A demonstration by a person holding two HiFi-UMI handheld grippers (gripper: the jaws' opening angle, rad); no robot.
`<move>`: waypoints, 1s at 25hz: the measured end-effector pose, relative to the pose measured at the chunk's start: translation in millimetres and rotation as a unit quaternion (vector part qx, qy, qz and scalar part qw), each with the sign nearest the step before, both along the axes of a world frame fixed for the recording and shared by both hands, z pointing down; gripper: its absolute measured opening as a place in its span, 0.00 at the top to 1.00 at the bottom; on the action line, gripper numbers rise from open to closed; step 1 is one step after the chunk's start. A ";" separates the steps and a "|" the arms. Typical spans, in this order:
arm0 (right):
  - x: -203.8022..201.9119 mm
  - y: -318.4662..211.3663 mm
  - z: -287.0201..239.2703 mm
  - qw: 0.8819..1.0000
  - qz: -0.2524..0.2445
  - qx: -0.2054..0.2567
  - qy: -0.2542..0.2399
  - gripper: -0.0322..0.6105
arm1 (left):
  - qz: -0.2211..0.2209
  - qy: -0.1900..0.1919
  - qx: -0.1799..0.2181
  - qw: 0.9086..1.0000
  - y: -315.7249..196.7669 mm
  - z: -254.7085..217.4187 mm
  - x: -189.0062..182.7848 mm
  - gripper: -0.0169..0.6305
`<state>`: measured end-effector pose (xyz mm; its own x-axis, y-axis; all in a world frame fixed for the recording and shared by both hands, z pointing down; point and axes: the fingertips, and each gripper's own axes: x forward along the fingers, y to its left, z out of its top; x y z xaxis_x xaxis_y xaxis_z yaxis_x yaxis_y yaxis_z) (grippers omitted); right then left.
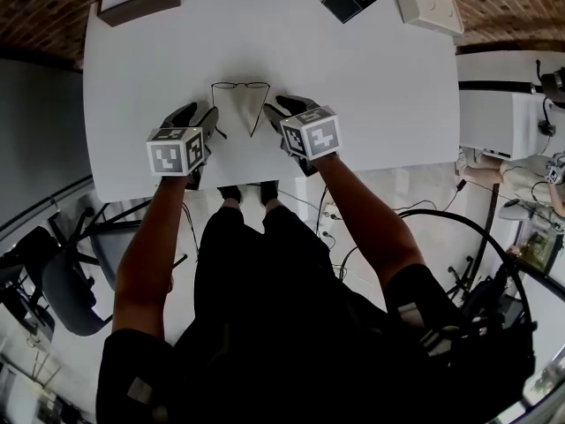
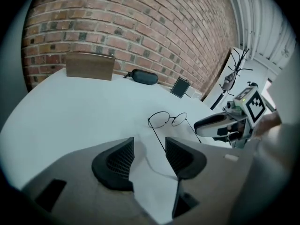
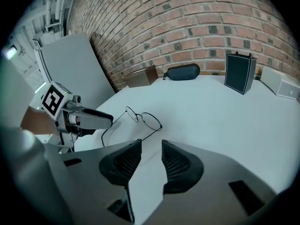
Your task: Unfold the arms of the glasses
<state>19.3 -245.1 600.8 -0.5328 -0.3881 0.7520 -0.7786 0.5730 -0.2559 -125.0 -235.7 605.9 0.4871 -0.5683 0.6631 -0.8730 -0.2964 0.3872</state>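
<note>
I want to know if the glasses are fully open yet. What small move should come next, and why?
Probably the right gripper should nudge the arm lying between its open jaws outward: in the head view both arms of the glasses are swung out but slant toward each other, that one more.

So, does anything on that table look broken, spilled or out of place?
Nothing stands out. The glasses rest on the white table, arms swung open toward the left gripper and right gripper, both with jaws apart. Nothing looks spilled or broken.
</note>
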 end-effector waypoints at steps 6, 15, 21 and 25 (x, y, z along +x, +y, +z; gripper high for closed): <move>-3.9 5.0 -12.4 0.999 0.024 -0.003 -0.021 0.76 | -0.002 0.000 -0.004 1.000 1.5 -6.0 7.7 0.64; -33.0 35.6 -4.8 0.999 0.034 -0.033 -0.014 0.71 | -0.023 0.002 -0.007 1.000 15.9 3.4 15.5 0.64; -14.0 30.4 5.0 0.999 0.024 -0.025 0.011 0.71 | -0.017 -0.005 -0.010 1.000 20.8 8.5 11.6 0.64; -5.7 27.8 4.2 1.000 0.015 -0.014 0.017 0.71 | -0.018 -0.008 -0.007 1.000 22.4 5.7 10.1 0.64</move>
<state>13.6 -217.3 605.0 -0.4952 -0.3827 0.7799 -0.8040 0.5420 -0.2446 -114.9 -213.3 611.6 0.4565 -0.5751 0.6788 -0.8888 -0.2599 0.3775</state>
